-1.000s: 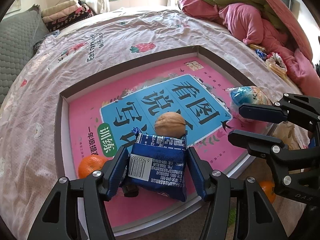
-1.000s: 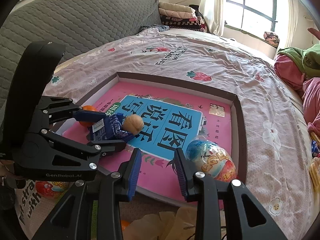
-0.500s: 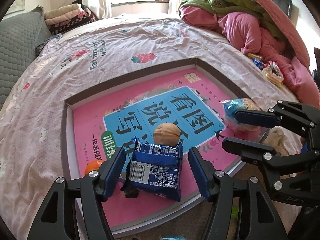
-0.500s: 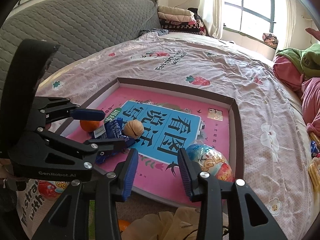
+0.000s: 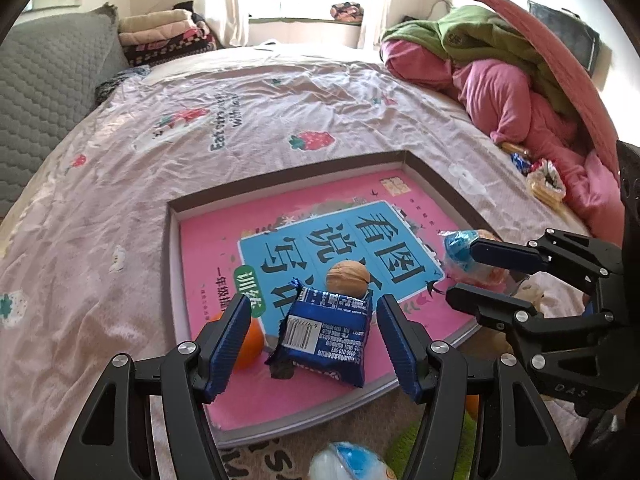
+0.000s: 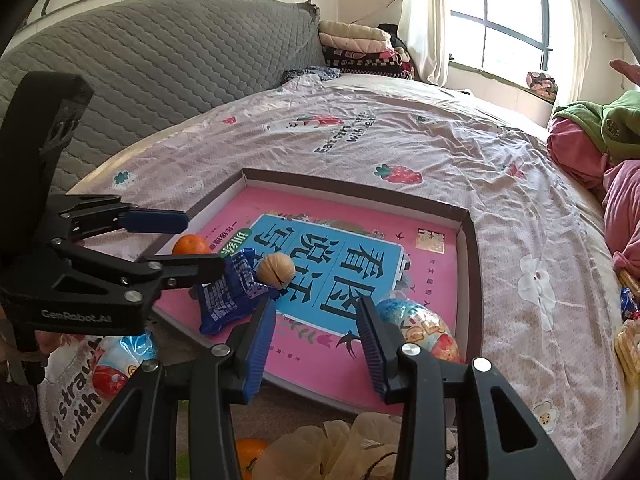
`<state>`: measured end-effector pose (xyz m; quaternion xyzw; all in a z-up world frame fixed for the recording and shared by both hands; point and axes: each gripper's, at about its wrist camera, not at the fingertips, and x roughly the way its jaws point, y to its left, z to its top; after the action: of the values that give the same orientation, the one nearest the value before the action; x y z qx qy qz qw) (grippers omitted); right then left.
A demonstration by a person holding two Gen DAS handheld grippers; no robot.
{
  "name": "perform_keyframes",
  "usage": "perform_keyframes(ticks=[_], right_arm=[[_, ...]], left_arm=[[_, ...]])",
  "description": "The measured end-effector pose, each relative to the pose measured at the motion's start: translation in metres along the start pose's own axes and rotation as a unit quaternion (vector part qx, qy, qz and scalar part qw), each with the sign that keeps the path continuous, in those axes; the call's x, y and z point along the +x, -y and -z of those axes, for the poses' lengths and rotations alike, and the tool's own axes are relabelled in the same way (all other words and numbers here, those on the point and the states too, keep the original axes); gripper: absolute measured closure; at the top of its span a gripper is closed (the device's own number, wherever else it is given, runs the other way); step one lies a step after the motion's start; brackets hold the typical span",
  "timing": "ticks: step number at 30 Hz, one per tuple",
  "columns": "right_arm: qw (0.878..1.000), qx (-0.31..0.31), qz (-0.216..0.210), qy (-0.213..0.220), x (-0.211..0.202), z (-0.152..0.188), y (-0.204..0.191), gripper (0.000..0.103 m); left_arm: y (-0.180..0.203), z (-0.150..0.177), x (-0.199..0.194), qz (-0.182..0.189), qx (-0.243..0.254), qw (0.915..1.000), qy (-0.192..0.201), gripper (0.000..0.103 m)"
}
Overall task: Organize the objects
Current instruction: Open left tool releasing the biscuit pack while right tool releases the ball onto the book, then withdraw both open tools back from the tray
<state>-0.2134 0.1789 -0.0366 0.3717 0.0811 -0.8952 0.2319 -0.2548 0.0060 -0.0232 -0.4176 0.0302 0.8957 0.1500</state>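
Note:
A shallow box lid (image 5: 430, 176) (image 6: 470, 248) with a pink and blue printed floor lies on the bed. In it are a blue snack packet (image 5: 326, 330) (image 6: 228, 298), a walnut (image 5: 347, 276) (image 6: 276, 270), an orange (image 5: 250, 340) (image 6: 191, 245) and a foil-wrapped egg toy (image 5: 460, 246) (image 6: 420, 326). My left gripper (image 5: 312, 340) (image 6: 192, 242) is open and empty, hovering just short of the packet. My right gripper (image 6: 316, 336) (image 5: 460, 270) is open and empty over the lid's near edge, beside the egg toy.
A second wrapped egg toy (image 5: 346, 462) (image 6: 120, 360) and an orange (image 6: 248, 452) lie on the bed in front of the lid. Pink and green bedding (image 5: 500, 80) is piled at the right, with snack bags (image 5: 546, 184) beside it. A grey headboard (image 6: 160, 80) is at the left.
Both grippers have pulled back and risen from the lid. The left gripper's fingers, which flanked the blue packet, are now clear of it; the packet stays in the lid.

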Motion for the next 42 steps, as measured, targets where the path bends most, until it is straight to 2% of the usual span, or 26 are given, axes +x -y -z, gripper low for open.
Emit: perform_keyframes(ticks=[9, 14, 30, 34, 42], right_arm=[[1.000, 0.007, -0.001, 0.021, -0.011, -0.005, 0.003, 0.055], [1.000, 0.001, 0.003, 0.028, -0.014, -0.007, 0.002, 0.055], [0.999, -0.001, 0.001, 0.043, -0.026, -0.009, 0.001, 0.054], [0.999, 0.005, 0.000, 0.050, -0.029, -0.011, 0.004, 0.046], [0.998, 0.011, 0.003, 0.058, -0.035, -0.012, 0.009, 0.046]], left_arm=[[-0.003, 0.002, -0.033, -0.021, -0.023, 0.9992, 0.027, 0.036], [-0.010, 0.009, -0.053, -0.003, -0.062, 0.9974, 0.038, 0.036], [0.005, 0.009, -0.075, 0.004, -0.044, 0.9974, 0.057, 0.036], [0.005, 0.010, -0.076, 0.002, -0.045, 0.9973, 0.057, 0.036], [0.007, 0.011, -0.082, 0.004, -0.045, 0.9968, 0.066, 0.036]])
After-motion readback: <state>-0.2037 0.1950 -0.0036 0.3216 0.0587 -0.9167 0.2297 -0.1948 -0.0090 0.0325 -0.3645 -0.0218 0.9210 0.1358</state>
